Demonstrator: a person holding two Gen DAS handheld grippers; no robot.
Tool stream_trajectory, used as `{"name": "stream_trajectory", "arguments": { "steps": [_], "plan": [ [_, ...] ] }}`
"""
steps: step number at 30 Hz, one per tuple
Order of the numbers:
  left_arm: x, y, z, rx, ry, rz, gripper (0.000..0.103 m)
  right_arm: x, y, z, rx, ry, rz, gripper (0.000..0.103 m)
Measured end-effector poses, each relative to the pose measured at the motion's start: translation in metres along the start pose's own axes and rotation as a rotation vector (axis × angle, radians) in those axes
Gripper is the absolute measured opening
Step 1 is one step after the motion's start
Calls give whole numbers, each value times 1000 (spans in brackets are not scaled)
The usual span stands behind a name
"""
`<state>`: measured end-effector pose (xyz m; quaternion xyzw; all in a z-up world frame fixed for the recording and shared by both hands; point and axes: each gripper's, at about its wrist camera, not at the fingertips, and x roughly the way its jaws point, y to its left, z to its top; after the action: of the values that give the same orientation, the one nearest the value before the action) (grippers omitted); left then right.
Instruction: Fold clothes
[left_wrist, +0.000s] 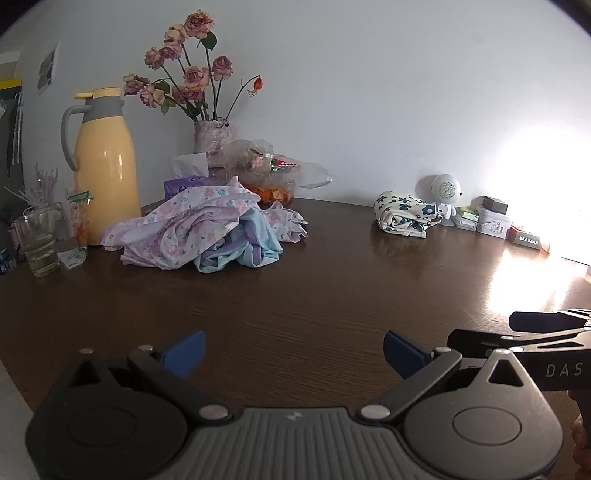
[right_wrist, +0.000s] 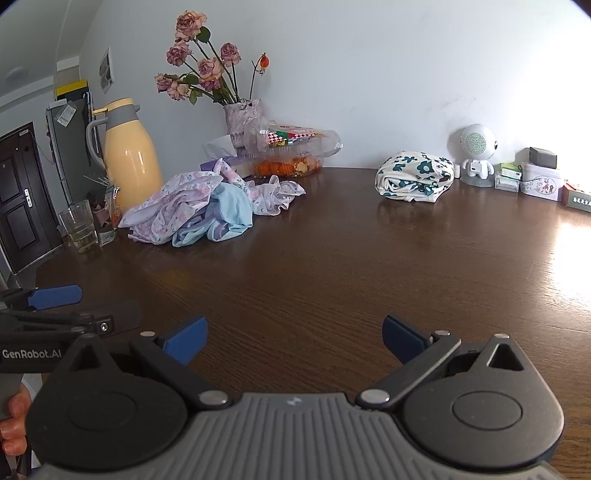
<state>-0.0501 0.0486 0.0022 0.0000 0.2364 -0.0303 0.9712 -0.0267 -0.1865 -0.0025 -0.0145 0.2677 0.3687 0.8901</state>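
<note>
A heap of crumpled clothes, pink-flowered fabric with a light blue piece in front, lies at the back left of the dark wooden table. A folded white garment with teal flowers rests at the back right. My left gripper hovers open over the near table edge, nothing between its blue fingertips. My right gripper is open too and holds nothing. Each gripper shows at the edge of the other's view. Both are well short of the clothes.
Along the wall stand a yellow thermos jug, a vase of dried roses, a plastic food box, a tissue box, a drinking glass, a small white robot figure and little boxes. A hand grips the left gripper's handle.
</note>
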Motion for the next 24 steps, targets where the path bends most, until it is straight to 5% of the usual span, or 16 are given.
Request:
{"name": "stream_trajectory", "arguments": {
  "steps": [24],
  "plan": [
    [2,0,-4,8,1,12,103,1,0,-1,-4,14,4,103]
  ]
}}
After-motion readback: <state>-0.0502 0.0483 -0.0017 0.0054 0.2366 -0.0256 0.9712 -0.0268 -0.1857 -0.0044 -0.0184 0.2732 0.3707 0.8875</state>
